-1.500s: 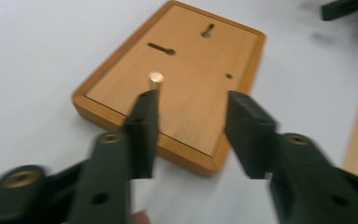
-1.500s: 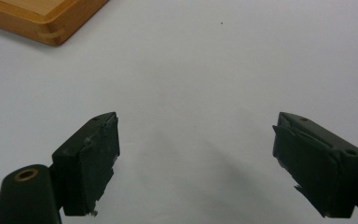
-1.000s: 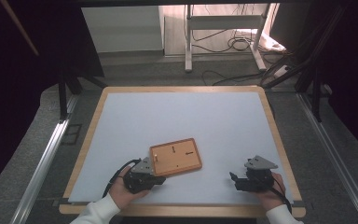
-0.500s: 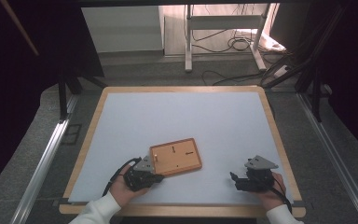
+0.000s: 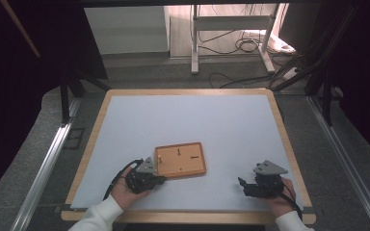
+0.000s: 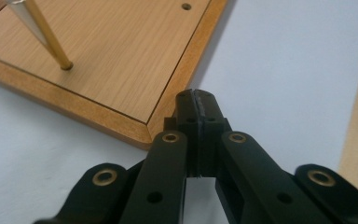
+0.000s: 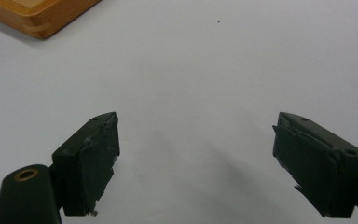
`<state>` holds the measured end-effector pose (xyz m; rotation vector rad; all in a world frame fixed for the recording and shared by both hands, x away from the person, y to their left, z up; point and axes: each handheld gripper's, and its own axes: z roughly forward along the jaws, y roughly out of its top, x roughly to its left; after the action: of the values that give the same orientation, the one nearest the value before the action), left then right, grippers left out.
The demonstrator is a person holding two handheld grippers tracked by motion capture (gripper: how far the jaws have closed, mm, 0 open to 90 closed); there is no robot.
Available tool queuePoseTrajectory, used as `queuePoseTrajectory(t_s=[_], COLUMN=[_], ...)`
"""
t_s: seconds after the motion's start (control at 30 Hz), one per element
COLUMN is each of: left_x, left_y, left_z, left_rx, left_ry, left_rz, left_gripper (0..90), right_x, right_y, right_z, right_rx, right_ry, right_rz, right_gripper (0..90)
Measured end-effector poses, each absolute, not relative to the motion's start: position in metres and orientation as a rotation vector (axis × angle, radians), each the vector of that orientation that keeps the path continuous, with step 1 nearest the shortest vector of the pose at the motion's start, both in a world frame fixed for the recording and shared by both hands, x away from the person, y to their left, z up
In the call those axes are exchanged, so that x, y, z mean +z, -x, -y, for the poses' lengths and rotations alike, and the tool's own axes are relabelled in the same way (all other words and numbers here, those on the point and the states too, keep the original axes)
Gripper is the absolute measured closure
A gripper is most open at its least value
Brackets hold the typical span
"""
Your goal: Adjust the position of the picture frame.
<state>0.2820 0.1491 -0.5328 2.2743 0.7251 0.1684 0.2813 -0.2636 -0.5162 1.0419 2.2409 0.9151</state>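
Left gripper (image 6: 195, 100) jaws pressed tight together, nothing between, tips touching corner of wooden board (image 6: 112, 51). Right gripper (image 7: 196, 158) jaws wide apart, nothing held, low over white table (image 7: 223, 65). Board lies flat near front middle, thin gold pin (image 6: 51, 39) standing on it.

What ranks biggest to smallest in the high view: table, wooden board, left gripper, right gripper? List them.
1. Table, by far the largest.
2. Wooden board, lying on it.
3. Left gripper and right gripper: both smaller than the board and alike in size, so I won't rank one over the other.
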Motion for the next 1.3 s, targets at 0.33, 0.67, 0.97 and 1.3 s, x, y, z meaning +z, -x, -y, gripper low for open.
queuePoseTrajectory(t_s=[0.33, 0.67, 0.97, 1.3], left_x=[-0.532, -0.532, -0.53, -0.531], left_y=[-0.298, -0.311, -0.324, -0.33], left_z=[-0.159, -0.164, -0.166, -0.168], left_rx=[0.191, 0.196, 0.229, 0.233], left_ry=[-2.259, -2.235, -2.233, -2.216], left_rz=[-0.777, -0.826, -0.84, -0.864], left_gripper=[90.0, 90.0, 90.0, 90.0], right_x=[-0.517, -0.517, -0.517, -0.517], right_y=[-0.282, -0.283, -0.284, -0.285], right_z=[0.263, 0.262, 0.26, 0.259], right_rx=[0.913, 0.915, 0.923, 0.926], right_ry=[-1.039, -1.037, -1.033, -1.028], right_rz=[-2.244, -2.249, -2.249, -2.254], right_gripper=[15.2, 15.2, 15.2, 15.3])
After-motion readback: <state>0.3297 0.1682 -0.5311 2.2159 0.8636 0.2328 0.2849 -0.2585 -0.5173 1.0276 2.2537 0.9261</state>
